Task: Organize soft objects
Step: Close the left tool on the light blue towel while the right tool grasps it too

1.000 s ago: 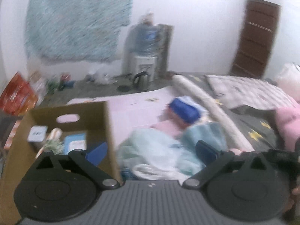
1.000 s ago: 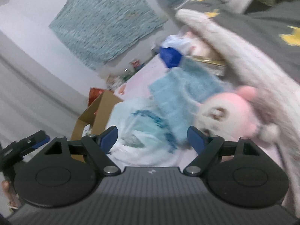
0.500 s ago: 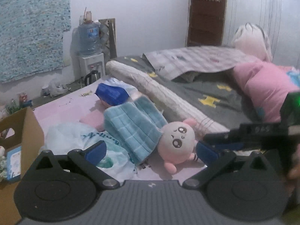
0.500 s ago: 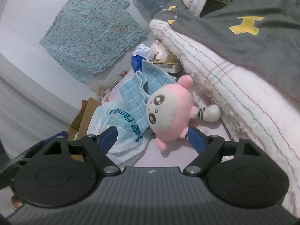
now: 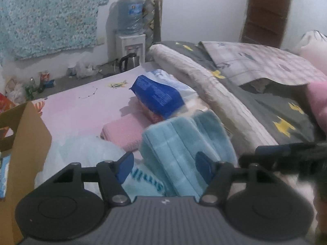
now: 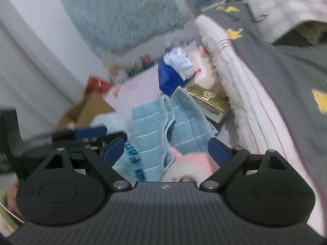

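Left view: my left gripper [image 5: 164, 166] has its jaws spread, empty, over the blue towel [image 5: 184, 143] on the bed.

Right view: my right gripper [image 6: 166, 150] has jaws spread; the pink plush [image 6: 190, 164] lies directly between them, nearer this hand.

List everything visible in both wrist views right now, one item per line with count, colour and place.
towel: one, light blue, folded, on the pink mat in front of both grippers
plush toy: one, pink, between the right gripper's fingers, blurred
plastic bag: one, pale blue-white with lettering, left of the towel
pink cloth: one, folded, behind the bag
blue packet: one, dark blue, behind the towel
gold box: one, beside the rolled blanket
rolled blanket: one, off-white, along the bed edge
cardboard box: one, brown, far left
water dispenser: one, white with blue bottle, at the wall
kettle: one, on the floor
left gripper: one, black with blue pads, open
right gripper: one, same, open
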Action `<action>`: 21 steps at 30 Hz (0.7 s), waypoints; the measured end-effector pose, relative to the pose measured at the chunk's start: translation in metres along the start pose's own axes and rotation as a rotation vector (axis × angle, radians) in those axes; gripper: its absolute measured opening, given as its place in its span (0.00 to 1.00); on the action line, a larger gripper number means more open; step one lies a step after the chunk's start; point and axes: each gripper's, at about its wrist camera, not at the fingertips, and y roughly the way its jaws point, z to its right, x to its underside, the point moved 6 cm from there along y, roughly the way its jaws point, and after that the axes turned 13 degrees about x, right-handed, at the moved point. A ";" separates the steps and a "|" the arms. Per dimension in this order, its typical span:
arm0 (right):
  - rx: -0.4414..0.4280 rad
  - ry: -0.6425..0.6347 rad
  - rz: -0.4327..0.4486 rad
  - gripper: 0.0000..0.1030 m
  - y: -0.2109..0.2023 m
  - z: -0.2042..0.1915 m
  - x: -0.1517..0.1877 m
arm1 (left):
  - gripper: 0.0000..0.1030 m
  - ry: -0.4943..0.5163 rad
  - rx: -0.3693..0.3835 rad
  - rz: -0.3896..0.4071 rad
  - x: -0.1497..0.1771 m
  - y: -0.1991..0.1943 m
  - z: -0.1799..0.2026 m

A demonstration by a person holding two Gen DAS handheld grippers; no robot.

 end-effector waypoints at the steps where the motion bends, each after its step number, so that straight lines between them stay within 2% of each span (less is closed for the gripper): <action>1: 0.015 -0.033 -0.013 0.87 0.011 -0.002 -0.006 | 0.62 -0.016 0.004 -0.008 -0.004 0.007 -0.006; 6: 0.083 -0.098 -0.077 0.87 0.053 -0.002 -0.021 | 0.63 -0.130 0.056 -0.058 -0.019 0.039 -0.031; 10: 0.071 -0.091 -0.140 0.86 0.077 0.004 -0.024 | 0.67 -0.184 0.105 -0.115 -0.025 0.060 -0.040; 11: 0.073 -0.082 -0.148 0.84 0.080 0.005 -0.023 | 0.67 -0.188 0.107 -0.122 -0.025 0.066 -0.041; 13: 0.089 -0.085 -0.155 0.74 0.085 0.006 -0.023 | 0.63 -0.195 0.109 -0.136 -0.026 0.075 -0.042; 14: 0.098 -0.091 -0.152 0.72 0.086 0.006 -0.022 | 0.61 -0.202 0.118 -0.135 -0.026 0.078 -0.042; 16: 0.108 -0.099 -0.153 0.53 0.087 0.004 -0.021 | 0.40 -0.218 0.143 -0.134 -0.027 0.079 -0.040; 18: 0.116 -0.097 -0.154 0.43 0.089 0.003 -0.021 | 0.27 -0.228 0.161 -0.133 -0.028 0.079 -0.037; 21: 0.144 -0.104 -0.134 0.33 0.088 0.000 -0.022 | 0.17 -0.223 0.148 -0.112 -0.031 0.074 -0.032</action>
